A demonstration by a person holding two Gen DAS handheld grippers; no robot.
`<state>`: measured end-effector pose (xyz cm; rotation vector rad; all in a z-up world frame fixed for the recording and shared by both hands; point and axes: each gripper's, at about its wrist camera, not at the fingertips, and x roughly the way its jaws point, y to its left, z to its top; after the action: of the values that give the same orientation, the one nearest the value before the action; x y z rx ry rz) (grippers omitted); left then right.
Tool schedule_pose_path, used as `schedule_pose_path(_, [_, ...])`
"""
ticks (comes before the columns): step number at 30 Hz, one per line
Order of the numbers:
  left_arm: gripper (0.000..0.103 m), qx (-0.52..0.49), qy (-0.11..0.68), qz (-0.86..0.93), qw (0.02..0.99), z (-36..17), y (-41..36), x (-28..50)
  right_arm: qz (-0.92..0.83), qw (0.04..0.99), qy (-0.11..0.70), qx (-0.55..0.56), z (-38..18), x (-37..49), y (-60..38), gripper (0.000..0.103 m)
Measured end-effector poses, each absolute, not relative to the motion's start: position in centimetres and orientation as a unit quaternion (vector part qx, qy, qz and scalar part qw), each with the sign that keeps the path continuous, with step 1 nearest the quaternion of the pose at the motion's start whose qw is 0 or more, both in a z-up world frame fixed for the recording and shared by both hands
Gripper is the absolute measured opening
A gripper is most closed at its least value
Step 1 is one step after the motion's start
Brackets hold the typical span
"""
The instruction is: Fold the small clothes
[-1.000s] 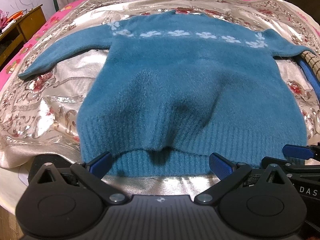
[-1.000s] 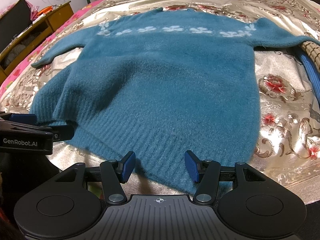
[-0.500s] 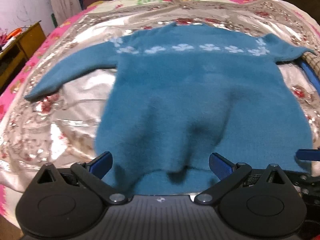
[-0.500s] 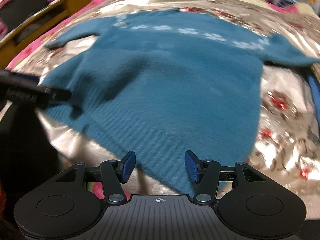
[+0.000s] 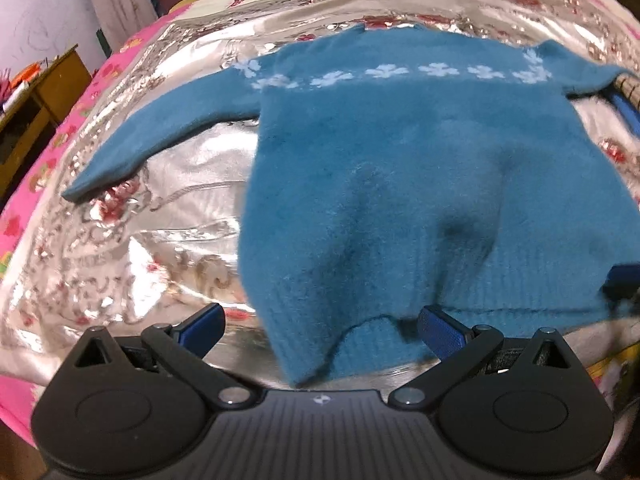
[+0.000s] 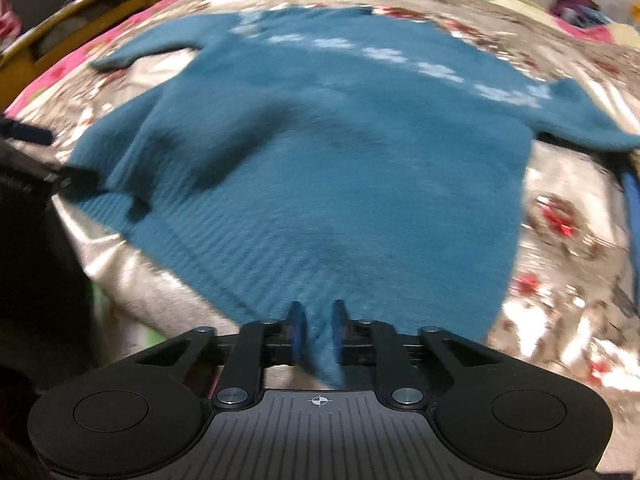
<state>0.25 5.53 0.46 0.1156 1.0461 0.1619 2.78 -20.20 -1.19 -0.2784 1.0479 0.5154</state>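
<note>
Teal knit, fuzzy, with a band of pale flowers across the chest: the sweater (image 5: pixel 420 152) lies face up on the bed, spread over a shiny silver bedspread (image 5: pixel 168 208) with red floral print. Both sleeves are out to the sides. The ribbed hem faces us and is rucked near its middle, one corner hanging toward the bed's edge.

Our right gripper (image 6: pixel 317 334) has its fingers nearly pressed together, pinching a tuck of the hem. Our left gripper (image 5: pixel 320 326) is spread wide, and the loose hem corner sits between its fingers, not clamped as far as we can tell.

Judgement: this is the start of the first fold, with only one of two holds made.

Risks from here:
- Lifting on the right alone would likely drag the body askew, because the left side is free.
- The right pinch looks shallow and may hold only the top layer; the knit could slip out or the layers could part.
- The slick bedspread offers little friction, so the whole sweater could slide with any pull.
- Motion blur in the right wrist view hides how deep the bite goes.
</note>
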Motion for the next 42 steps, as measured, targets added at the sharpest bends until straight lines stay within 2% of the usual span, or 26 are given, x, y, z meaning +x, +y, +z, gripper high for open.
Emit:
schedule_pose_path(2, [0.103,0.078,0.505,0.088,0.855,0.2,5.8,0.1,0.226,0.831,0.491,-0.128,-1.0,3.2,-21.2,0.009])
schedule_pose_path(4, [0.103,0.094,0.514,0.103,0.847,-0.1,6.2,-0.1,0.202,0.839,0.485,-0.14,-0.8,3.8,-22.0,0.001])
schedule_pose_path(9, [0.1,0.084,0.537,0.138,0.828,-1.0,7.9,-0.2,0.152,0.846,0.492,-0.14,-0.3,5.5,-24.8,0.001])
schedule_pose_path(13, [0.1,0.049,0.539,0.163,0.825,-0.8,9.8,-0.3,0.205,0.843,0.482,-0.12,1.1,4.4,-23.7,0.013])
schedule_pose_path(17, [0.1,0.02,0.537,0.184,0.823,-0.8,11.1,-0.6,0.329,0.82,0.455,-0.107,2.0,3.2,-18.9,0.013])
schedule_pose_path(20, [0.1,0.004,0.524,0.208,0.826,-0.2,12.2,-1.2,0.394,0.796,0.439,-0.131,1.5,3.0,-14.5,0.015])
schedule_pose_path(22, [0.1,-0.025,0.515,0.216,0.829,0.2,13.2,-1.8,0.43,0.78,0.428,-0.155,1.0,2.7,-11.8,0.024])
schedule_pose_path(28, [0.1,-0.058,0.503,0.215,0.835,0.5,14.2,-2.6,0.471,0.756,0.402,-0.211,-0.9,1.7,-6.2,0.031])
schedule_pose_path(31, [0.1,-0.07,0.499,0.213,0.837,0.6,14.5,-3.0,0.478,0.758,0.383,-0.225,-1.3,1.7,-5.1,0.042])
schedule_pose_path(32, [0.1,-0.076,0.499,0.212,0.837,0.5,14.6,-3.0,0.477,0.758,0.377,-0.237,-1.8,1.6,-4.6,0.042])
schedule_pose_path(35, [0.1,-0.084,0.502,0.207,0.835,0.1,14.7,-2.8,0.458,0.756,0.382,-0.27,-3.5,1.9,-3.5,0.036])
schedule_pose_path(37, [0.1,-0.084,0.503,0.206,0.835,0.0,14.6,-2.7,0.449,0.759,0.391,-0.263,-4.1,2.5,-3.7,0.023])
schedule_pose_path(42, [0.1,-0.077,0.5,0.21,0.837,0.1,14.7,-2.5,0.446,0.759,0.407,-0.243,-3.7,3.3,-4.4,0.0])
